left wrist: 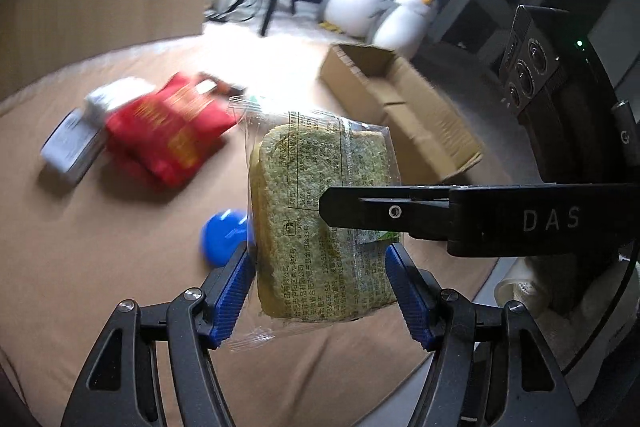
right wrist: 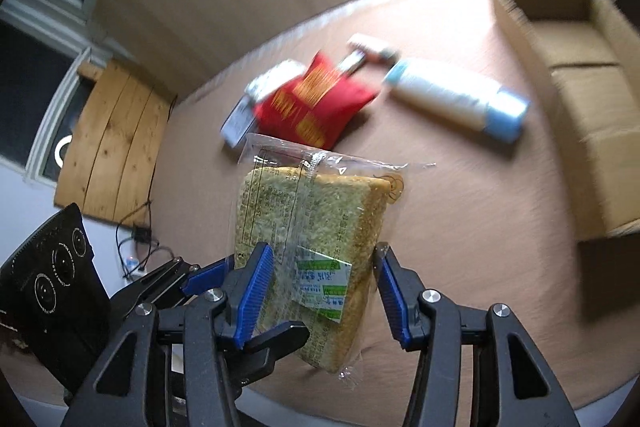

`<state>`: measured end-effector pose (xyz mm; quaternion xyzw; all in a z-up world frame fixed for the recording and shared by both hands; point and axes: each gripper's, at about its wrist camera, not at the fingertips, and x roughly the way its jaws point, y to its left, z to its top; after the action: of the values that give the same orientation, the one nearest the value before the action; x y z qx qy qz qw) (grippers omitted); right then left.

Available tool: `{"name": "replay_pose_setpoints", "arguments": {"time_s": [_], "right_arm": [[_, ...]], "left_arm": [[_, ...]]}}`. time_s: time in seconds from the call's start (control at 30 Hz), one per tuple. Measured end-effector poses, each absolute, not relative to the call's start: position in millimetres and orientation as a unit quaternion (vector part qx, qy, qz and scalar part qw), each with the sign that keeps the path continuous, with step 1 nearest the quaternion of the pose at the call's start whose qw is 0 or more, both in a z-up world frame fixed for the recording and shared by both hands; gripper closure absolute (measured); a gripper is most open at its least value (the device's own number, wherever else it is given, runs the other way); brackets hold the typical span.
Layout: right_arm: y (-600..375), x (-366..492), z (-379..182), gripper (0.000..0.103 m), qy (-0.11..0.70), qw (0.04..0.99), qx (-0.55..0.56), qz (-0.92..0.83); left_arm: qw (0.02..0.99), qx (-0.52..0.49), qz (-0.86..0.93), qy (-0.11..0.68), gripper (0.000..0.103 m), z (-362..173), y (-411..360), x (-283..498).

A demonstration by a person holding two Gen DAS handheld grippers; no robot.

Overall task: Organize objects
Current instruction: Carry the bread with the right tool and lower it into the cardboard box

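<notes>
though the box (left wrist: 404, 111) beyond and to the right of the left gripper (left wrist: 320, 291) lies open, its visible inside shows only bare cardboard; the same box (right wrist: 568, 39) sits far right of the right gripper (right wrist: 324, 291), and part of its inside is hidden by the walls.

the bread packet (left wrist: 320, 219) hangs above the tan table (left wrist: 100, 267), held between both tools. clear wrapper, printed black text, a green-and-white label low down, green-flecked slices inside. seen again in the right wrist view, the bread packet (right wrist: 312, 239) stands tilted, sealed edge away from the camera.

left gripper: jaws about half spread, blue pads (left wrist: 234, 291) pressing the packet's two sides. right gripper: jaws narrower, blue pads (right wrist: 256, 287) at the packet's edges; the left pad touches, contact at the right pad looks close, cannot tell for sure. one black finger of the right tool crosses the packet in the left view.

beyond the left gripper, left of the packet: a red bag (left wrist: 168, 131), blurred, with a white pack (left wrist: 76, 143) beside it. a blue lid (left wrist: 224, 239) rests just left of the packet. in the right view a white bottle (right wrist: 452, 99) with pale blue ends lies between the red bag and the box.
</notes>
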<state>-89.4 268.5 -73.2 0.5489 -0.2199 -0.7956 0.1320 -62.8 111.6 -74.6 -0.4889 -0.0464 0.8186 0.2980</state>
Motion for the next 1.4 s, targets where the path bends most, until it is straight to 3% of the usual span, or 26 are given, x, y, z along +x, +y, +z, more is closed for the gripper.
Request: {"name": "replay_pose_setpoints", "arguments": {"time_s": [0.37,0.73,1.4], "right_arm": [[386,-105,-46,0.054,-0.215,0.060,0.520,-0.825],[455,-127,-55,0.055,-0.217,0.024,0.521,-0.825],[476,-126,-65,0.054,-0.210,-0.003,0.525,-0.825]], "left_arm": [[0.351,-0.478,0.804,-0.045,0.033,-66,240,-111],[0.368,-0.491,0.789,-0.037,0.033,-80,330,-143],[0.361,-0.497,0.789,-0.024,0.033,-84,343,-151]]}}
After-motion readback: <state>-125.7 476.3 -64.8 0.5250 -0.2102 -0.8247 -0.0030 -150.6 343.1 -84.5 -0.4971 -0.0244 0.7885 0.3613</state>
